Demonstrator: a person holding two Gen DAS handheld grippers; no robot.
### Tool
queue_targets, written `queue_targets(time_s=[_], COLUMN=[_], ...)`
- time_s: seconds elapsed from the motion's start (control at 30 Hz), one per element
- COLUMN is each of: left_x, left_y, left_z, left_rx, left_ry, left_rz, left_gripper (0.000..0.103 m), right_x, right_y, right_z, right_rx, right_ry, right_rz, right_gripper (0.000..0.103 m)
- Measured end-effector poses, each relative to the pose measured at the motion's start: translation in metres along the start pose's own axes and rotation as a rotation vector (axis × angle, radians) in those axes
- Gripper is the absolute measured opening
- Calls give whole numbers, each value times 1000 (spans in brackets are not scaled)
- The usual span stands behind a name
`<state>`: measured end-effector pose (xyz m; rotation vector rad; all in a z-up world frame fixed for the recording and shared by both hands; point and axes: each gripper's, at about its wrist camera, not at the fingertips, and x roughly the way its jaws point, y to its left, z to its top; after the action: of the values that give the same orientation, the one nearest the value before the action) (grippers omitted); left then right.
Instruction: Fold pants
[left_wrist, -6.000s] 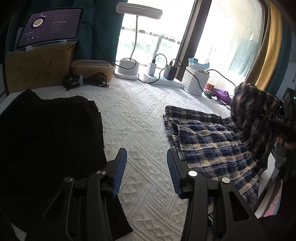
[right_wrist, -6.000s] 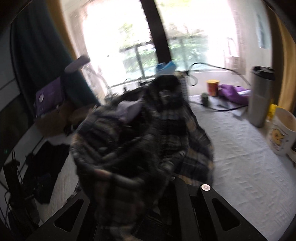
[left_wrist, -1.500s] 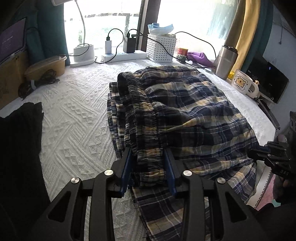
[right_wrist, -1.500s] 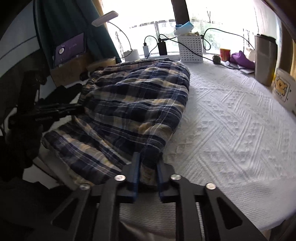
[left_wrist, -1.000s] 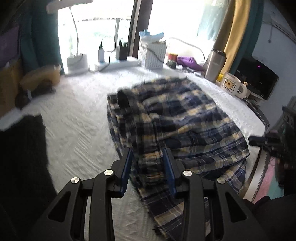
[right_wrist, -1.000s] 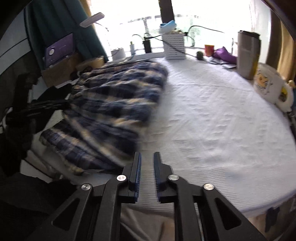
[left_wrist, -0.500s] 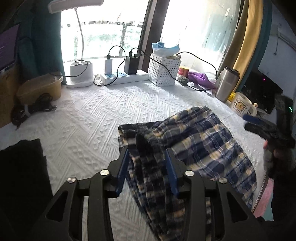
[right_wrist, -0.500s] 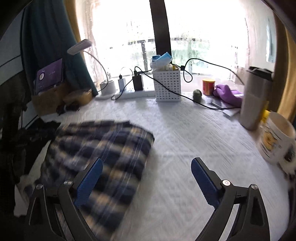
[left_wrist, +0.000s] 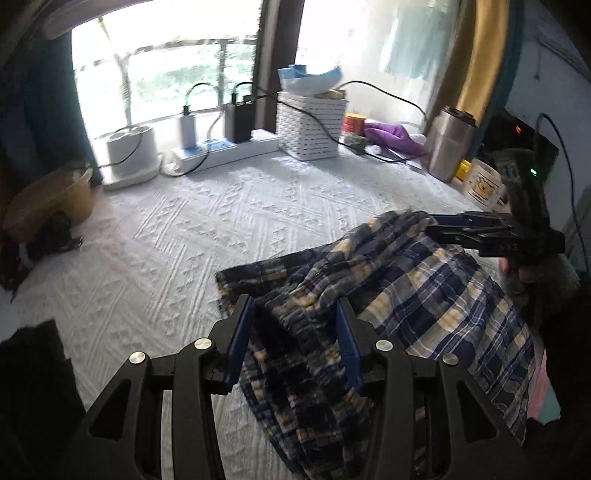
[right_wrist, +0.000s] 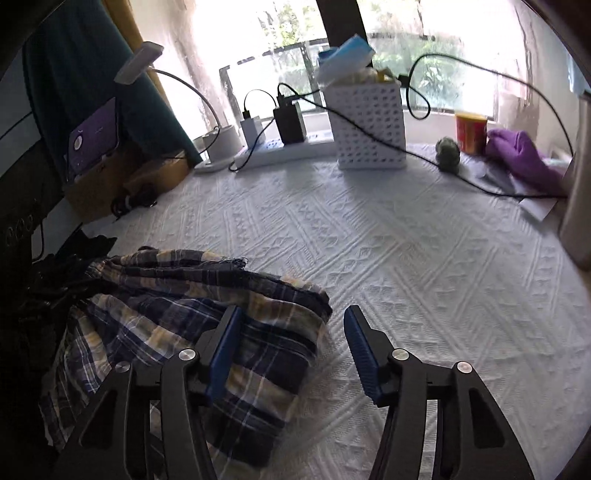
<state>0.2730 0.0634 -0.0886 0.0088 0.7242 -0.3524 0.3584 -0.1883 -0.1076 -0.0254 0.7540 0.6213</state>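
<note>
The blue and yellow plaid pants (left_wrist: 406, 295) lie bunched at the near edge of the white textured bedspread (left_wrist: 207, 221). My left gripper (left_wrist: 293, 341) is shut on a thick fold of the pants near the waistband and holds it slightly raised. My right gripper (right_wrist: 291, 345) is open, its left finger over the pants' right corner (right_wrist: 258, 325) and its right finger over bare bedspread (right_wrist: 424, 258). The right gripper also shows in the left wrist view (left_wrist: 480, 236), at the pants' far right edge.
Along the window sill stand a white basket (right_wrist: 365, 125), a power strip with chargers (left_wrist: 225, 147), a lamp base (left_wrist: 127, 151), a steel tumbler (left_wrist: 450, 144), a mug (left_wrist: 480, 184) and a purple cloth (right_wrist: 524, 155). A black garment (left_wrist: 33, 369) lies at the left.
The right gripper let go of the pants, opened wide and came back down over their right corner. The left gripper kept its hold and pulled the pants toward the near edge.
</note>
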Motion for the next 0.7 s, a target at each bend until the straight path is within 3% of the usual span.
queue_targets(time_s=[0.13,0.2,0.3,0.7], left_x=[10,12,6,14], left_y=[-1,0,-4,9], left_z=[0,0,5,18], left_rx=[32,30,51,-14], left_ry=[10,7,-28,-31], left_rz=[20,16,29,29], left_gripper=[31,25,22,21], right_x=[0,0,0,2], right_y=[3,4,4,7], right_z=[0,0,3,22], right_rx=[-15,-15,-14,-42], right_ry=[7,3,-7,-44], right_rz=[12,9,2,-28], right_gripper=[45,31,23,20])
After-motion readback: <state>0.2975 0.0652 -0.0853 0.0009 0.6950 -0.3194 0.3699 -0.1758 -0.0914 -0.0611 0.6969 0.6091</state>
